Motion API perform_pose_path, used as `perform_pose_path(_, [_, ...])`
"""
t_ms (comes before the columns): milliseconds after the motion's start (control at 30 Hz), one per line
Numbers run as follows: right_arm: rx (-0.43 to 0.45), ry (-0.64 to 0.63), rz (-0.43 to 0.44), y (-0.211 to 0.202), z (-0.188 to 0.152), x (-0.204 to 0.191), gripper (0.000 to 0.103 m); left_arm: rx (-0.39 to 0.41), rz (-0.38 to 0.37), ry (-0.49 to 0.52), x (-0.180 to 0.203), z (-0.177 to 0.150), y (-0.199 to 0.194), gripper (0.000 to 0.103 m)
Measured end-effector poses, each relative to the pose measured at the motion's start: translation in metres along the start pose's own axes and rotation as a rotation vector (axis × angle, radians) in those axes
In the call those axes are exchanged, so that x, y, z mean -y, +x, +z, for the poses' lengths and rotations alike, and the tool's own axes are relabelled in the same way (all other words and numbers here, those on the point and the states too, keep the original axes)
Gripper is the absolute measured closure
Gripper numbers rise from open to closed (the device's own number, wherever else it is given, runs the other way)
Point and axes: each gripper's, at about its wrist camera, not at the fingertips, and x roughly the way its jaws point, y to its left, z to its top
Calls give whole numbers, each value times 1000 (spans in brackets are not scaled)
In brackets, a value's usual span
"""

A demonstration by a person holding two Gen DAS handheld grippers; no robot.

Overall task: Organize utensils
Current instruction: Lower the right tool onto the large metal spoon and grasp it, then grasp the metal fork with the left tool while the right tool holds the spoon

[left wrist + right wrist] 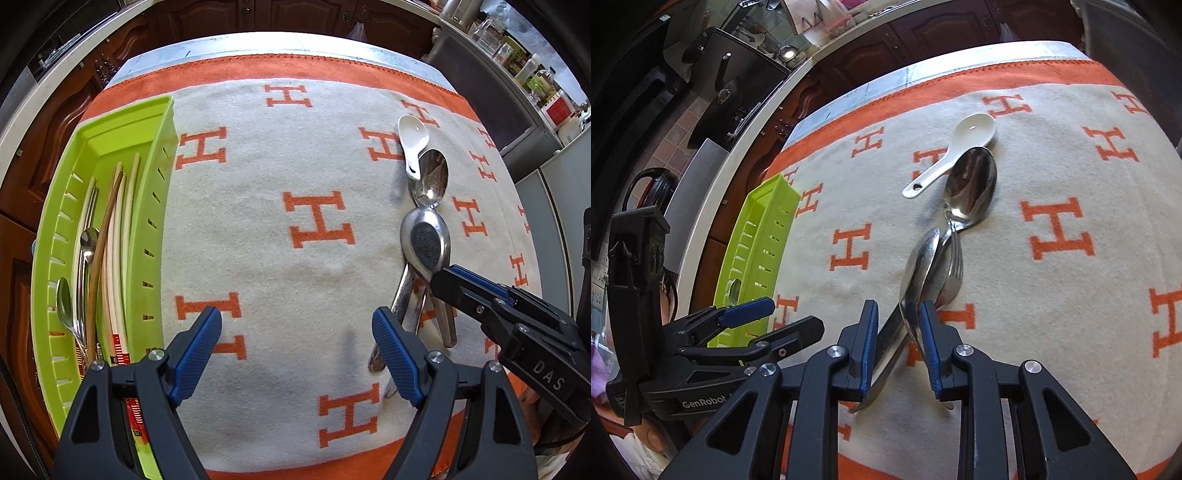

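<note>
- Utensils lie in a heap on the orange-and-cream blanket: a white ceramic spoon farthest off, a steel spoon beside it, then a large steel spoon turned on edge with a fork under it.
- Right gripper straddles the large spoon's handle; the right pad touches it, the left stands clear, so the claw is not yet clenched.
- Left gripper hangs released and empty over bare blanket, jaws wide.
- Green tray at the left edge already holds chopsticks and small steel spoons.
</note>
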Motion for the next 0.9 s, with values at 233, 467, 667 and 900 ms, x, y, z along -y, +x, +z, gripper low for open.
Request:
perform_pose_path(233, [-25, 0, -25, 19, 11, -1, 85, 1, -10, -4, -5, -1, -1, 21])
perform_pose_path(467, [-35, 51, 60, 27, 14, 5, 97, 4, -10, -7, -7, -1, -2, 21])
perform_pose_path(667, [42, 113, 121, -5, 9, 14, 97, 6, -38, 34, 6, 0, -4, 21])
perform_pose_path(900, [140, 198, 98, -50, 7, 48, 98, -12, -156, 152, 42, 8, -6, 40])
